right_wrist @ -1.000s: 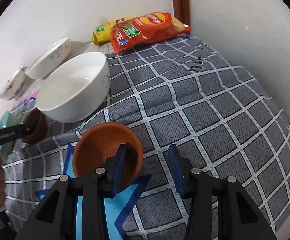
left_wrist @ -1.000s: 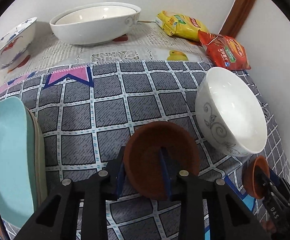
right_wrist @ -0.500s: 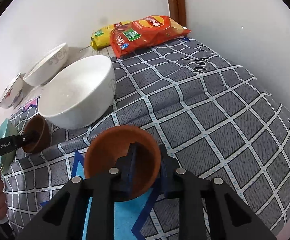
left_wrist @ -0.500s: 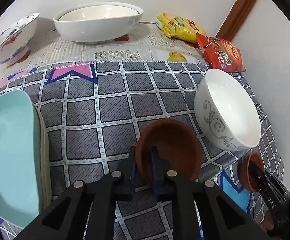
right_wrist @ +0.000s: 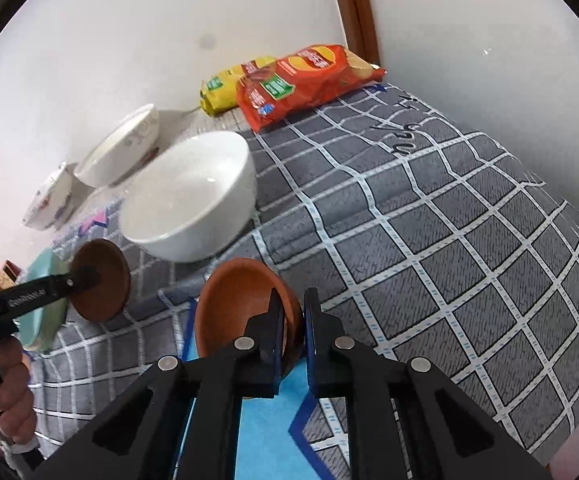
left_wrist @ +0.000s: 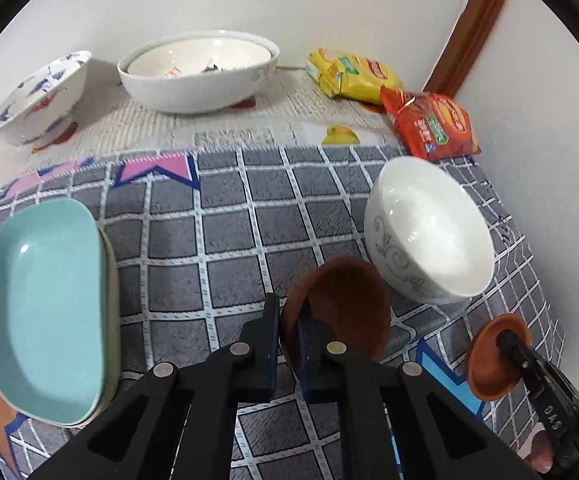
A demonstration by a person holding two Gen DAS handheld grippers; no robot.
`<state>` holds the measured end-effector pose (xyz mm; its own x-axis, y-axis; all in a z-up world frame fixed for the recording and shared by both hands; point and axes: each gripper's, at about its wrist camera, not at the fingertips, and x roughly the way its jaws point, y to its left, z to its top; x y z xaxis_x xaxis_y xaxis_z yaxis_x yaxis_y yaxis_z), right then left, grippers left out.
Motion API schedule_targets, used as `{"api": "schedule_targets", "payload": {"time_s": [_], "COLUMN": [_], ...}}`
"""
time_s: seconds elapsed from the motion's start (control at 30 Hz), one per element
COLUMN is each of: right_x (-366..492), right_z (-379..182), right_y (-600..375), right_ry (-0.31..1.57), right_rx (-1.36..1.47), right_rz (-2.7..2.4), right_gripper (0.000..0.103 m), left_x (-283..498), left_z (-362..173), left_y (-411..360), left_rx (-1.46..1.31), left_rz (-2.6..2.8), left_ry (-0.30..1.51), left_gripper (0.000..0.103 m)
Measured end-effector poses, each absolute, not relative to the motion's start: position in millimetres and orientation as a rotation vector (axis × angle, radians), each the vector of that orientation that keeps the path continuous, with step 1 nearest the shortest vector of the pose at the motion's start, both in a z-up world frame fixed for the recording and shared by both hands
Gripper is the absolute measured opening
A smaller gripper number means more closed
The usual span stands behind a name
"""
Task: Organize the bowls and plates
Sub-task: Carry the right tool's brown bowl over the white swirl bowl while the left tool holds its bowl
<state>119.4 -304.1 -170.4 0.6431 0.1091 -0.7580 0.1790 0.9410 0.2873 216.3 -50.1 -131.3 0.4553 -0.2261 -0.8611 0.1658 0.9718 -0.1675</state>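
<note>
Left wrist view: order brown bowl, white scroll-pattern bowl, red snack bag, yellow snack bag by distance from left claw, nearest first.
1. brown bowl, clamped in the left claw.
2. white scroll-pattern bowl, just right.
3. red snack bag, far right.
4. yellow snack bag, behind it by the wall.

Black angular fingers (left_wrist: 267, 344), blue pads, silver screws, white lettering

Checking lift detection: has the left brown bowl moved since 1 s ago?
Yes. The left brown bowl is now tilted up, clamped at its rim in the left tongs, and closer to the white bowl.
</note>
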Motion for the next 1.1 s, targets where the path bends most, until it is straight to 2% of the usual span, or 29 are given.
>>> {"api": "schedule_targets", "payload": {"time_s": [0.5,1.1], "right_x": [147,194], "right_z": [-99,-112], "right_y": [-311,-278], "right_ry": [0.761,0.814], "right_rx": [0.364,0.297], "right_rz": [-0.038,-0.036], "right_gripper": [0.009,0.010], "left_x": [255,286], "left_z": [-78,-98], "left_y": [-55,-59], "left_rx": [0.026,0.049], "left_rz": [-0.184,-0.195], "left_ry": [0.955,0.907], "left_gripper": [0.008,0.008]}}
